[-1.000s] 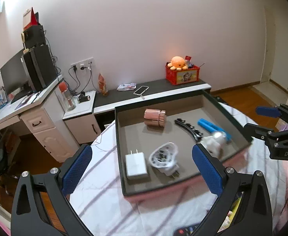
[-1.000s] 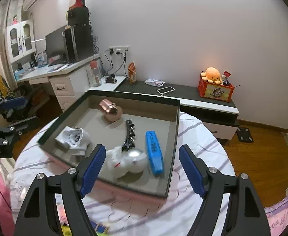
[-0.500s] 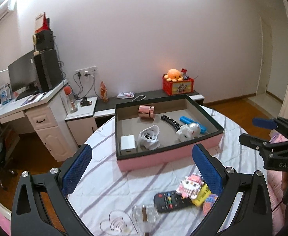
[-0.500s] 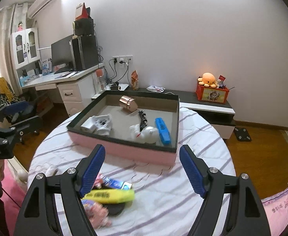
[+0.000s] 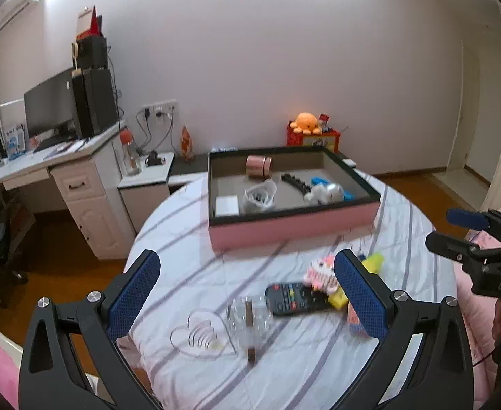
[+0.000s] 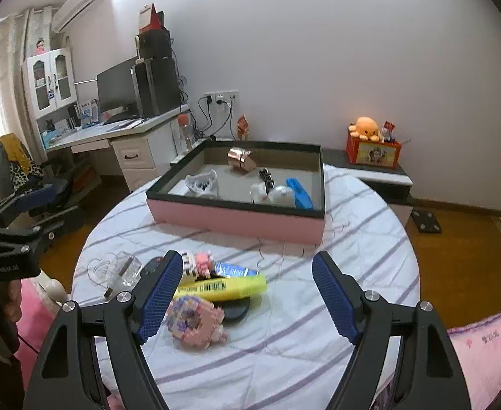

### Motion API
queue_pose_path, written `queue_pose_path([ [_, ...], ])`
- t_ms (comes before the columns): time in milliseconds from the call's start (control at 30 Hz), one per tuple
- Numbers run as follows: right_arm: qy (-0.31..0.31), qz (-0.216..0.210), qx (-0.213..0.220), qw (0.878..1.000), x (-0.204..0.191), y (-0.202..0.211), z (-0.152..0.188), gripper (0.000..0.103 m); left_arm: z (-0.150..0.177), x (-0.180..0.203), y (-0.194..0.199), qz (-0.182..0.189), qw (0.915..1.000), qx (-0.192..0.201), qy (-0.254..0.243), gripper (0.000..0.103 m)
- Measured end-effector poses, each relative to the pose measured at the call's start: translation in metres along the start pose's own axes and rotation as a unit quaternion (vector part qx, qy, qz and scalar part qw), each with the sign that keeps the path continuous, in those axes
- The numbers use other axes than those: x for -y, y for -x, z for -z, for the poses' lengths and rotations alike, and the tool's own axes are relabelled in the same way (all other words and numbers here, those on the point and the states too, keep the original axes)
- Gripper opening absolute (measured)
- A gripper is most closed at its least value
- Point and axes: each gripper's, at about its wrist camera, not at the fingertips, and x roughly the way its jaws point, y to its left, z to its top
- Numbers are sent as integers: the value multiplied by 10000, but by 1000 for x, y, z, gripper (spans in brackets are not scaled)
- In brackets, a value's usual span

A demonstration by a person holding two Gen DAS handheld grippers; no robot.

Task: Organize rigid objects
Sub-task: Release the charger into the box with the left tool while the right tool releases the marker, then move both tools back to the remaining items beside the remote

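While the pink-sided tray (image 6: 236,220) sits toward the far half of the round table (image 6: 370,273), a loose heap of small things lies on the striped cloth nearer the cameras, well apart from the tray. Inside the tray lie a copper-coloured cylinder (image 6: 240,159), a black comb-like strip (image 5: 296,184), a blue bar (image 6: 299,193), a white rounded gadget (image 5: 325,193), a white plug adapter (image 5: 259,196) and a white charger block (image 5: 227,206). The heap holds a black remote control (image 5: 293,299), a yellow marker (image 6: 221,287), a pink brick-built figure (image 6: 195,319), a second brick figure in pink and white (image 6: 197,264) and a clear heart-shaped stand (image 5: 200,336) with a clear holder (image 5: 250,317) just beside it.

Held low over the near edge of the table, the right gripper (image 6: 248,299) points forward and downward; its blue-padded jaws stand wide with nothing between the pads, the left pad overlapping the heap in the picture and the pink brick-built figure just below that pad. The left gripper (image 5: 247,295) is likewise tilted downward, jaws spread wide and empty, framing the remote and the clear holder without touching them. Each gripper shows at the edge of the other's view, gripped by a hand (image 6: 11,299) below its body. Behind the table stand a white desk (image 5: 79,184) with a monitor (image 5: 48,102), and a low shelf carrying a red box (image 6: 373,152) topped by an orange plush octopus (image 6: 365,128).
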Motion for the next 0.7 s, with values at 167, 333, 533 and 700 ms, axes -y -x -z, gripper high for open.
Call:
queue_pose_path([
  [167,-20,36,-137,9999,0,-2,10,80,17,-7,-1,-38,9998,-193,0,103],
  [333,-90,23,-380,9992,-2,-13,25,80,31,-17,-6,-152,9991,-383,93,103],
  [533,-69,-198,-762,9969,-19,-36,46,80,44,-22,-19,-173,9977,-638,177,103],
  [700,-77,-358,-1002,9943,-35,-58,56,80,50,-20,-24,-120,9972,-732,85,103],
])
